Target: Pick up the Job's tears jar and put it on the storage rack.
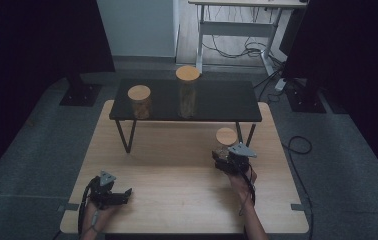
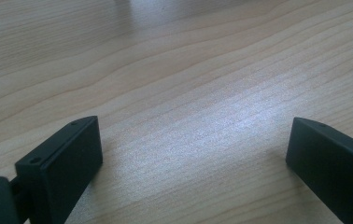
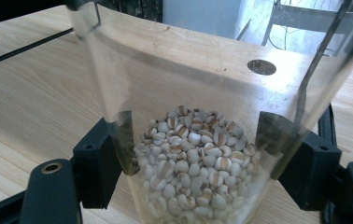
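Note:
A clear glass jar [image 3: 193,140] partly filled with pale grains stands between the black jaws of my right gripper [image 3: 193,158], whose pads press its sides. In the high view that jar [image 1: 224,142] has a round wooden lid and sits on the wooden table [image 1: 177,170] at the right, with the right gripper [image 1: 229,161] shut on its lower part. My left gripper [image 1: 119,196] rests low at the table's front left. Its jaws stand wide apart over bare wood [image 2: 193,140], nothing between them.
A low black shelf [image 1: 217,100] on thin legs stands across the back of the table. On it are a short jar [image 1: 140,101] and a taller jar [image 1: 187,92], both with wooden lids. Dark stands and cables lie on the floor behind.

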Motion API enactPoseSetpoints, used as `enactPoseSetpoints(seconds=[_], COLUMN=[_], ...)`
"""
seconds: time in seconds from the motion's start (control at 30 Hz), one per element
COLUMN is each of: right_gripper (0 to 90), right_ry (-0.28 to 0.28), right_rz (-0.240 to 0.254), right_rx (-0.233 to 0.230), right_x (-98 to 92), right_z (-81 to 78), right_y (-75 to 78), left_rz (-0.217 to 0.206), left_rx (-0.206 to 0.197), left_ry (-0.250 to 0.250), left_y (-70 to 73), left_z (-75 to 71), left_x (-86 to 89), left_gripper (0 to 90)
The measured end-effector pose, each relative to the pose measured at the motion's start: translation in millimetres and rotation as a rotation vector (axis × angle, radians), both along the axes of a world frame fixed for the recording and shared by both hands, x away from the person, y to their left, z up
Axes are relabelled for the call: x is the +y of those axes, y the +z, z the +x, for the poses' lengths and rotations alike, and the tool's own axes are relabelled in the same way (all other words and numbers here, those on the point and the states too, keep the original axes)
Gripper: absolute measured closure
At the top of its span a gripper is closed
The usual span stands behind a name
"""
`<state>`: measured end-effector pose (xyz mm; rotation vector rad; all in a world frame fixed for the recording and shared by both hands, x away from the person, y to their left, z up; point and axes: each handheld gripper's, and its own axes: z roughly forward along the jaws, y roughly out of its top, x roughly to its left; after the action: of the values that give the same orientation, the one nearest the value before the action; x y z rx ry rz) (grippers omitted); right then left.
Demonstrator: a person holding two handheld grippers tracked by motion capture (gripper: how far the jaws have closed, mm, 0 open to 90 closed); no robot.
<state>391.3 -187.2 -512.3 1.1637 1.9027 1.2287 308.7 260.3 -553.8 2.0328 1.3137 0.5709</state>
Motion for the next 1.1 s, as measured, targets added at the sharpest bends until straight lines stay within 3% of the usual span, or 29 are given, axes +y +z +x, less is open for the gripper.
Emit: enactPoseSetpoints(seconds=[1.1], right_gripper=[24.9], right_ry=[0.008], right_rz=[-0.006], right_rx=[0.027], right_x=[1.1], right_z=[-4.3], right_y=[37.7], left_rz=[0.000], left_rx=[0.000], left_ry=[0.000], left_y=[0.0], left_z=[0.0], left_x=[0.0], left_gripper=[3.2])
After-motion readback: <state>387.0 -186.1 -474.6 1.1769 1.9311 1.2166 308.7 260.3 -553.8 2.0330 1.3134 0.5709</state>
